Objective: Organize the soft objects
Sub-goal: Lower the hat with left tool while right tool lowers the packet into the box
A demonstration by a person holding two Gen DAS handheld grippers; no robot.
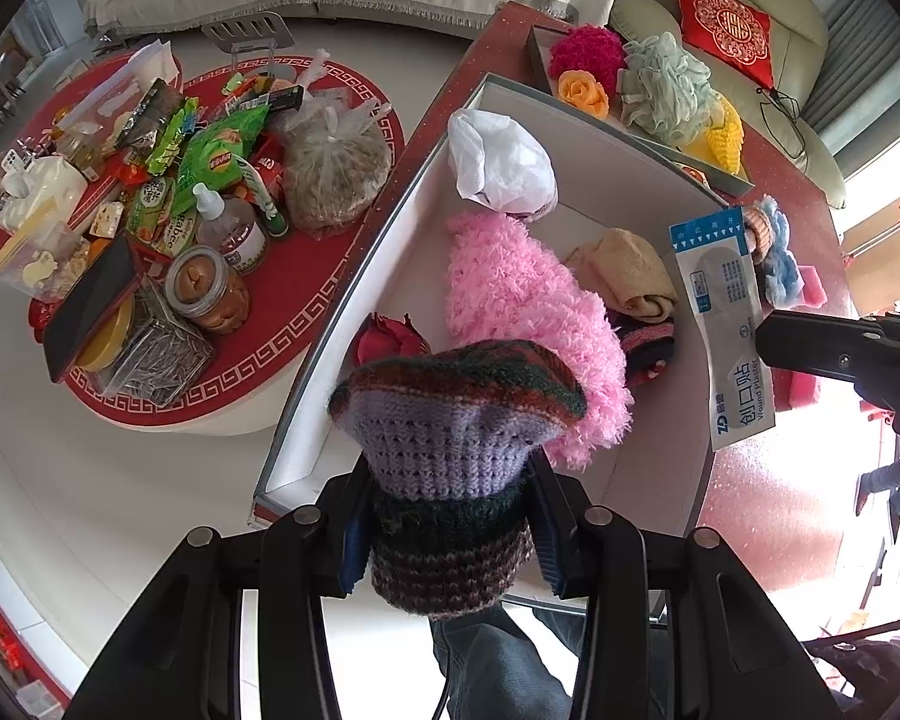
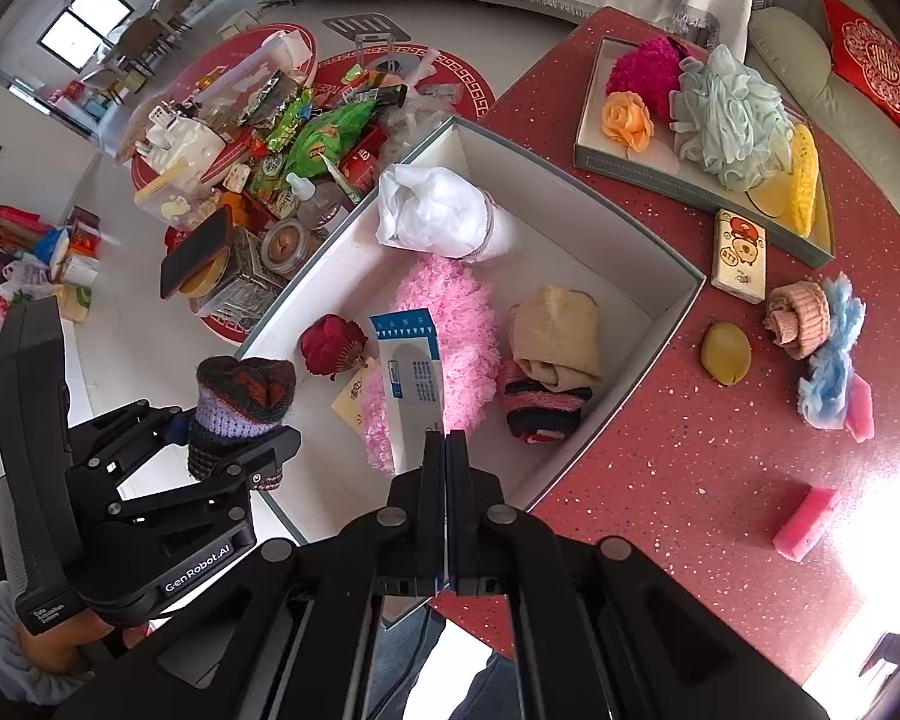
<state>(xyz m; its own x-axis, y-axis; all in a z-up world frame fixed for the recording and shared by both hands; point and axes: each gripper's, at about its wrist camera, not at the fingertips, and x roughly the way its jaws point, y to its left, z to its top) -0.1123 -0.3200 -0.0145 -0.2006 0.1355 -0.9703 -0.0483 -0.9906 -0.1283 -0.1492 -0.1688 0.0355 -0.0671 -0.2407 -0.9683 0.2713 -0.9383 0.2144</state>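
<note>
Partway done, I'd say. My left tongs (image 1: pixel 447 531) pinch a rolled knit sock bundle (image 1: pixel 450 450), held over the near-left corner of the white box (image 2: pixel 660 324). My right tongs (image 2: pixel 447 450) are pressed together on a wound plaster packet (image 2: pixel 417 396), hanging over the box's near side.

Box, ahead of both tongs: white plastic-wrapped bundle (image 2: pixel 438 210) at the far end, pink fluffy piece (image 2: pixel 450 324) mid, red fabric rose (image 2: pixel 333 345) left, beige roll (image 2: pixel 555 330) on a striped dark sock (image 2: pixel 540 405) right.

Tray (image 2: pixel 690 180) far right: magenta pom (image 2: pixel 642 69), orange rose (image 2: pixel 627 120), green bath pouf (image 2: pixel 732 120), yellow knit (image 2: pixel 804 180).

Still loose on the surface (image 2: pixel 660 480) to my right: pink knit roll (image 2: pixel 795 315), blue fluffy piece (image 2: pixel 828 372), pink sponge (image 2: pixel 807 522), yellow lump (image 2: pixel 725 354).
</note>
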